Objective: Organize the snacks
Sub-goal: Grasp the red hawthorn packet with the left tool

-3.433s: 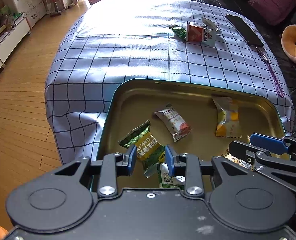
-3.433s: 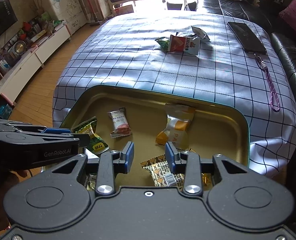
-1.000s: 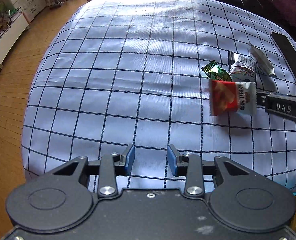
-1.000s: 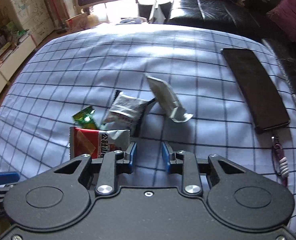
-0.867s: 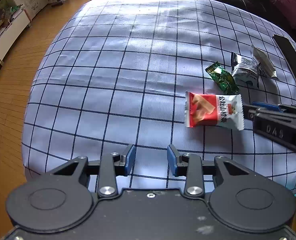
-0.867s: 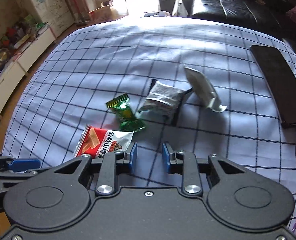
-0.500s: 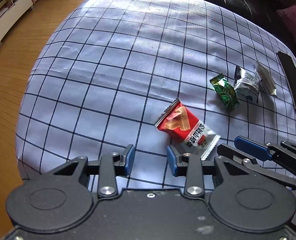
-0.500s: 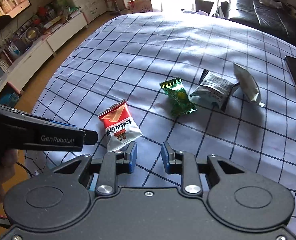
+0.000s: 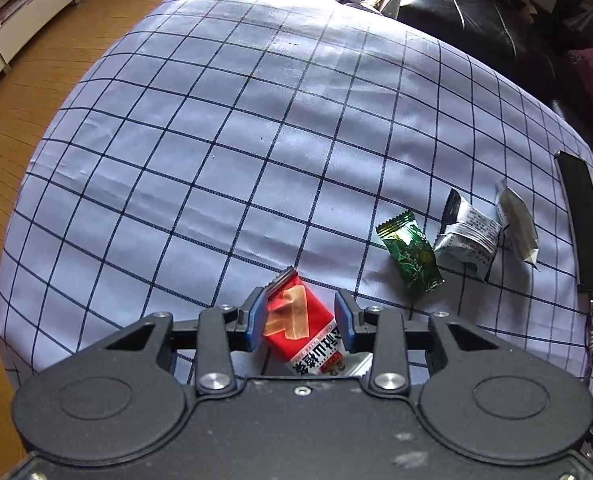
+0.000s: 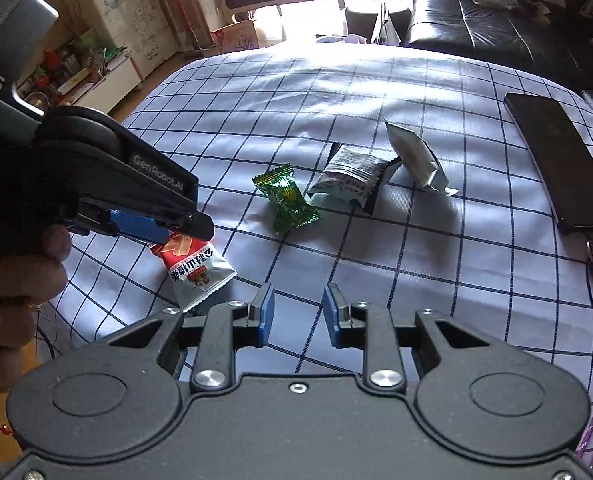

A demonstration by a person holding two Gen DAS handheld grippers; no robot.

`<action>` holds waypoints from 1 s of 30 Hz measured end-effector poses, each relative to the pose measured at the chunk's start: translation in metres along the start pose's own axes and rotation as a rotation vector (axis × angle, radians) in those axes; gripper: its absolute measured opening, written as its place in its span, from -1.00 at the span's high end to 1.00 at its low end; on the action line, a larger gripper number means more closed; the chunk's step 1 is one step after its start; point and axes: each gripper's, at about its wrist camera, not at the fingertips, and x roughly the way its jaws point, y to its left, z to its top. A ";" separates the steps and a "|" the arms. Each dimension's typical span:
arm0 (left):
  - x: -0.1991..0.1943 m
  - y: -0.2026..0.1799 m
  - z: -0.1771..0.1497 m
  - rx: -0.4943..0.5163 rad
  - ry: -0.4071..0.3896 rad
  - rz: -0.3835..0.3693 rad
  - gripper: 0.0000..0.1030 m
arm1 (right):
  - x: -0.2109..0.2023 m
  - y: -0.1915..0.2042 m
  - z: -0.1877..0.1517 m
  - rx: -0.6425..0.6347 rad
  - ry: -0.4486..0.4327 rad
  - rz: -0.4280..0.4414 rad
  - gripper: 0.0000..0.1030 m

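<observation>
Looking down the left claw (image 9: 299, 318), the red-and-white snack packet (image 9: 302, 328) sat between its partly open blue pads; whether they pressed it I could not tell. Checked tabletop (image 9: 224, 128) ran bare ahead to its rounded edge. From the right wrist, the right claw (image 10: 298, 314) hung partly open and empty, just beside that packet (image 10: 194, 266), the green packet (image 10: 286, 198) well ahead on open cloth.
</observation>
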 end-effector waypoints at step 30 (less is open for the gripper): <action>0.000 -0.013 -0.030 0.160 -0.018 0.092 0.09 | -0.004 -0.014 0.004 0.043 -0.025 -0.022 0.29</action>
